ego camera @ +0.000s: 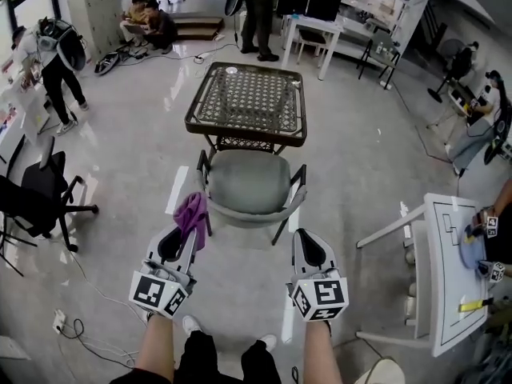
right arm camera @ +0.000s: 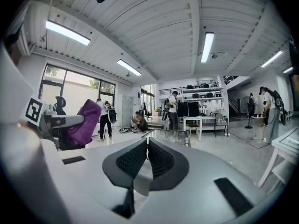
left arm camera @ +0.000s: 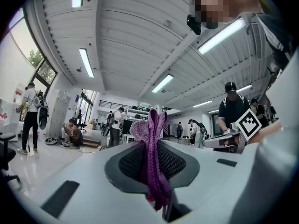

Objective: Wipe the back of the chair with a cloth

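A grey-green chair (ego camera: 250, 184) with a dark frame stands in front of me, its back rail on the near side. My left gripper (ego camera: 186, 232) is shut on a purple cloth (ego camera: 191, 212), held just left of the chair's back. In the left gripper view the cloth (left arm camera: 152, 158) is pinched between the jaws and sticks up past their tips. My right gripper (ego camera: 302, 243) is shut with nothing in it, low and right of the chair. The right gripper view shows its jaws (right arm camera: 147, 157) closed together and the cloth (right arm camera: 84, 122) at the left.
A wicker-topped glass table (ego camera: 249, 104) stands right behind the chair. A black office chair (ego camera: 42, 194) is at the left and a white table (ego camera: 453, 272) at the right. Cables (ego camera: 72, 326) lie on the floor near left. Several people stand at the far side.
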The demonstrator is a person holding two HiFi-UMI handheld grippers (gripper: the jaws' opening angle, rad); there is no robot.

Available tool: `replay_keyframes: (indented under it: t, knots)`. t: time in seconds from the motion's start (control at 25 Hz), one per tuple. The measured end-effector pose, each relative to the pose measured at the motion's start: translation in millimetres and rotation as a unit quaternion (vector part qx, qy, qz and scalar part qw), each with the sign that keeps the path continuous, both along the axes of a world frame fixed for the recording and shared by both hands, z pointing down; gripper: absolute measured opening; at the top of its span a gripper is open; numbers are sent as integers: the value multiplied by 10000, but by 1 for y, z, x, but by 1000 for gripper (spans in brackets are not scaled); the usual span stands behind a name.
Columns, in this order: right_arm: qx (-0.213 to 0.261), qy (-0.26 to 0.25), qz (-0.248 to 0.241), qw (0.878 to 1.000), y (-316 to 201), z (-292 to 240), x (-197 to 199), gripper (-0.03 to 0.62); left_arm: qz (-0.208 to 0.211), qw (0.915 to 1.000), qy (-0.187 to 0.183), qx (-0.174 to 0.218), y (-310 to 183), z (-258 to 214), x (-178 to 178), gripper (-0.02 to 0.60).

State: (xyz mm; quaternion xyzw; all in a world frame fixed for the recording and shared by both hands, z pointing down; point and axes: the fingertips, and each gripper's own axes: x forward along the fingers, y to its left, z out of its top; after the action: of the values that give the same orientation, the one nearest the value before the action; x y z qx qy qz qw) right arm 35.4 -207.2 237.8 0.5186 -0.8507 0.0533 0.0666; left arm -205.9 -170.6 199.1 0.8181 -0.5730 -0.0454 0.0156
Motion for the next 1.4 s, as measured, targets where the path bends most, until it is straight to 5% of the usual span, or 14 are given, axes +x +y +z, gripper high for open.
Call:
replay_keyframes:
  t: [0.56, 1.4]
  knots:
    - [301, -178, -26, 9994, 30, -92, 3, 28, -416, 9985, -111, 324, 39, -101, -30, 78]
    - [817, 80, -71, 9966, 37, -159, -1, 26, -618, 9946, -369, 742, 54, -158, -42, 78]
